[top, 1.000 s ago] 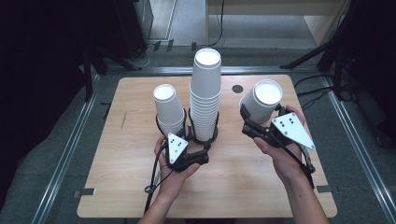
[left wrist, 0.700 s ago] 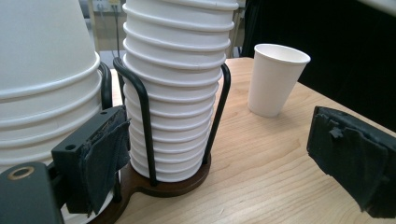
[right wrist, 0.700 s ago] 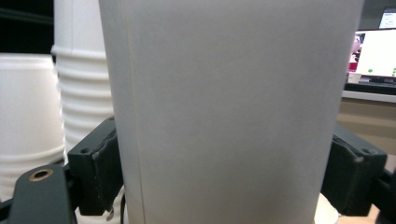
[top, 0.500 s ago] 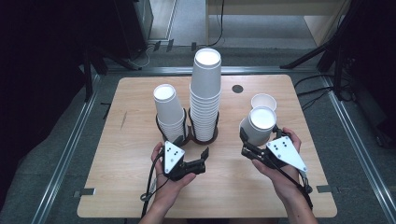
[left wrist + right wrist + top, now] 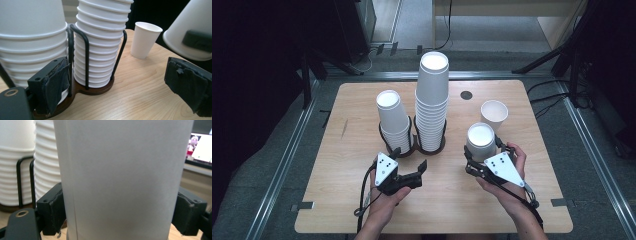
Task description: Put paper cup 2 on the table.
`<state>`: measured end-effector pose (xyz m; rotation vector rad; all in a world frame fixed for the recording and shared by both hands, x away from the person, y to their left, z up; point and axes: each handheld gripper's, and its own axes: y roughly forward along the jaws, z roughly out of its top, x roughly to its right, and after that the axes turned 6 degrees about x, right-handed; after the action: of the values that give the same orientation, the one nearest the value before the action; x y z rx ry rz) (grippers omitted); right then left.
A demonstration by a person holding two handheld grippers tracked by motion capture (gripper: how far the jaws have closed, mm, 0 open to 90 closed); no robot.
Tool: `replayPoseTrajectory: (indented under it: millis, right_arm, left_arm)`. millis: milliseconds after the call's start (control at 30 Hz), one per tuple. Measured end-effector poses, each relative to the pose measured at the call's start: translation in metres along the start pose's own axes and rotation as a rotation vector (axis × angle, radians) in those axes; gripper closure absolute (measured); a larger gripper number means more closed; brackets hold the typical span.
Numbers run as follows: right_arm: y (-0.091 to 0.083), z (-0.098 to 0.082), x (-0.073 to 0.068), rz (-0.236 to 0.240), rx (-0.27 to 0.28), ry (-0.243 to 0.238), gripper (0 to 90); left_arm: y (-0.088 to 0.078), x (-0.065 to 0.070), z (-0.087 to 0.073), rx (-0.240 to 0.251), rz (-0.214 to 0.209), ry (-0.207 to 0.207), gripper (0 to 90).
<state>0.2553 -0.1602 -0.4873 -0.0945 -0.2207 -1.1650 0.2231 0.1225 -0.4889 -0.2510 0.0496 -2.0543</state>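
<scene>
My right gripper [image 5: 484, 152] is shut on a white paper cup [image 5: 481, 139] held bottom up at the table's right front. Its pads press the cup's wall [image 5: 120, 182] from both sides. In the left gripper view the cup [image 5: 192, 27] hangs tilted, its rim off the wood. My left gripper [image 5: 408, 159] stands open and holds nothing, just in front of the black wire holder [image 5: 412, 147]. Its jaws [image 5: 120, 82] point at the holder's base [image 5: 92, 88]. The holder bears a short stack [image 5: 392, 117] and a tall stack [image 5: 432, 100] of upturned cups.
One upright white cup [image 5: 494, 115] stands on the wooden table [image 5: 337, 150] behind my right gripper; it also appears past the tall stack [image 5: 145, 40]. A dark round hole [image 5: 466, 95] lies near the far edge. Metal rails and dark floor surround the table.
My right gripper has come down and toward the person with the cup, uncovering the upright cup behind it. My left gripper has drifted slightly toward the person and stays open.
</scene>
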Motion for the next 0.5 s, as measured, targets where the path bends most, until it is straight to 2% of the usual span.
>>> replayPoseTrajectory:
  millis: [267,367,500]
  right_arm:
    - [0.002,-0.01,-0.015,0.007,-0.028,-0.159,14.7]
    - [0.002,-0.013,-0.02,0.011,-0.035,-0.184,14.7]
    - [0.003,-0.016,-0.027,0.021,-0.039,-0.246,14.7]
  left_arm:
    - [0.001,0.011,0.0,-0.02,-0.042,0.027,6.3]
    - [0.001,0.015,0.002,-0.019,-0.058,0.04,6.3]
    - [0.004,0.021,0.004,-0.028,-0.089,0.044,6.3]
